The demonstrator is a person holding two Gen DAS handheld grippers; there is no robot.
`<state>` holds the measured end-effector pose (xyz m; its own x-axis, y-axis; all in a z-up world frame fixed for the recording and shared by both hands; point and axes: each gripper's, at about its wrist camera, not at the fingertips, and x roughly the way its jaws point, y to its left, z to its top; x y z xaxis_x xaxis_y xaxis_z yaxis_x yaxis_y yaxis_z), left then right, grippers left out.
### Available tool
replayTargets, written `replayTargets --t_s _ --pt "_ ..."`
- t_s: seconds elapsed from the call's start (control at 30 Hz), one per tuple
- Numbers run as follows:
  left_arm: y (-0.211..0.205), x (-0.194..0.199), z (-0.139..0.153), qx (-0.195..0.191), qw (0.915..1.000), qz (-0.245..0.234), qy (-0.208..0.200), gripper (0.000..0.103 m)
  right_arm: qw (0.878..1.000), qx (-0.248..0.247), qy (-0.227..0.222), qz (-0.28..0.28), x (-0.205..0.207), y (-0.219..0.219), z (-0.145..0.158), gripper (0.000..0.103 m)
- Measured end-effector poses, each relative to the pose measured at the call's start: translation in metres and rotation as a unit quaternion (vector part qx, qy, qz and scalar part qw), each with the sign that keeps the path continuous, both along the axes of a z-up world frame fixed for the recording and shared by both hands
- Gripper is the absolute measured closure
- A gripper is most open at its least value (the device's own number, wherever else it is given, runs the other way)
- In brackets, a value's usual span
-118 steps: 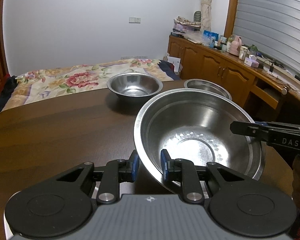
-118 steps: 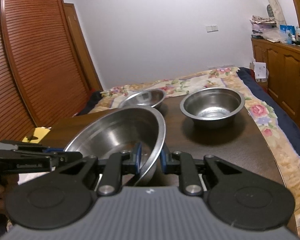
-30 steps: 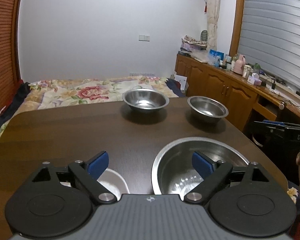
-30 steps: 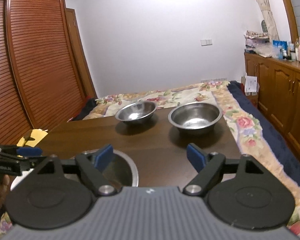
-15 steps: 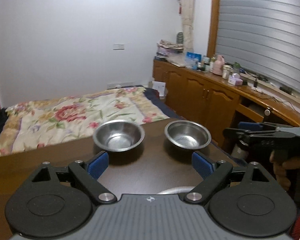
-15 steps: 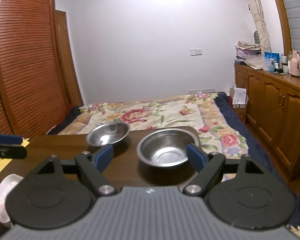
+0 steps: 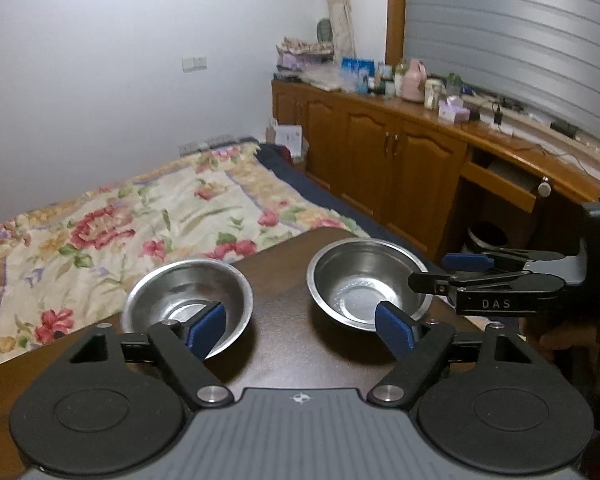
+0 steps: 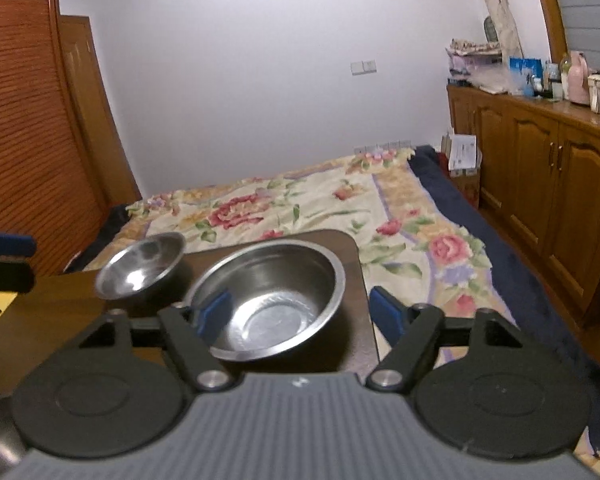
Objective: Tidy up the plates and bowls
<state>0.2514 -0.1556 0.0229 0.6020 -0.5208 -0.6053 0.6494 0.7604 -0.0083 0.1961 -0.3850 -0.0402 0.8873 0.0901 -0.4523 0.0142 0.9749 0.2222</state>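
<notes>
"DAS" is printed on the right gripper (image 7: 434, 276), which reaches over the right bowl's (image 7: 364, 284) rim. Both steel bowls sit empty at the table's (image 7: 292, 344) far corner, the left bowl (image 7: 188, 300) beside it. Both grippers' jaws stand fairly wide, just narrowing, probably gripping nothing; the left gripper (image 7: 300, 328) hangs before the two bowls.

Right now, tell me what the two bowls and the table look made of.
Left bowl and right bowl: probably stainless steel, shiny, with bright reflections and a pressed ring in the base. Table: dark brown wood or veneer, semi-gloss; faint sheen, grain unclear.
</notes>
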Motion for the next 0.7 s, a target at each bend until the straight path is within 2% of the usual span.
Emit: replayTargets --t_s 0.17,0.37,0.7 --pt "-0.020 0.026 -0.012 0.013 0.9995 -0.008 0.028 0.030 1.000 0.013 0.018 0.001 0.009 -0.002 -0.008 0.041" --pt "-0.041 0.049 -0.026 0.024 0.9977 -0.019 0.061 0.035 0.999 0.037 0.034 0.014 0.015 -0.004 -0.012 0.053" --pt "-0.059 0.065 -0.040 0.043 0.9949 -0.025 0.087 0.039 0.998 0.048 0.037 0.024 0.017 -0.003 -0.009 0.058"
